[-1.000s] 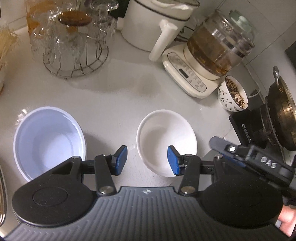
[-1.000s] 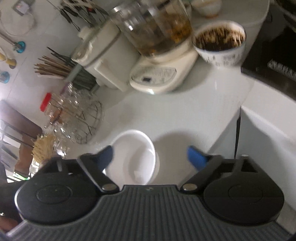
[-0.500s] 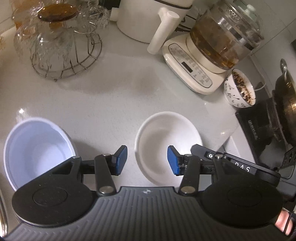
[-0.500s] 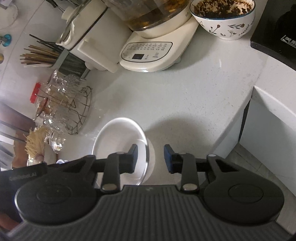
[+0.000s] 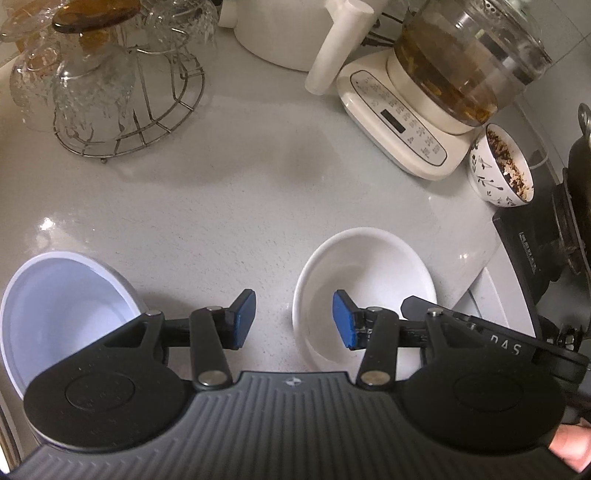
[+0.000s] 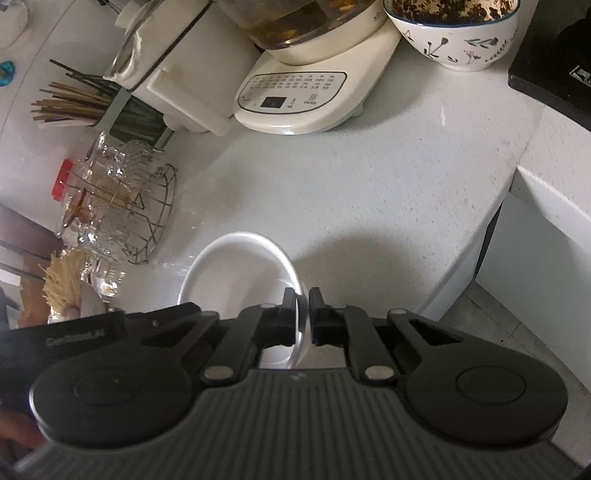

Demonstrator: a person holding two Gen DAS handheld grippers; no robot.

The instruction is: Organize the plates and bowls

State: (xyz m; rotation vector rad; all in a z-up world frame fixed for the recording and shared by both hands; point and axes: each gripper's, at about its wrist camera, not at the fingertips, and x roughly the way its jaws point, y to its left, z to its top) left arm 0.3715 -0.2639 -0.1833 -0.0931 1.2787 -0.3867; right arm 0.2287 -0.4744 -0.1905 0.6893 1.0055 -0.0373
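Observation:
A small white bowl (image 5: 364,275) sits on the white counter near its front right edge; it also shows in the right wrist view (image 6: 240,269). My right gripper (image 6: 303,314) is shut on this bowl's right rim, one finger inside and one outside. In the left wrist view the right gripper (image 5: 417,314) shows at the bowl's right side. My left gripper (image 5: 293,323) is open and empty, its right pad over the bowl's left part. A larger white bowl with a bluish inside (image 5: 62,306) stands at the left, partly hidden by my left gripper's body.
A wire rack of upturned glasses (image 5: 110,85) stands back left. A white appliance (image 5: 288,33), a glass kettle on a cream base (image 5: 443,85) and a patterned bowl of dark bits (image 5: 498,170) stand at the back right. A black stove (image 5: 535,251) is right. The counter edge (image 6: 491,221) curves at right.
My right gripper has closed from wide open onto the small white bowl's rim. My left gripper has drawn slightly back and stayed open.

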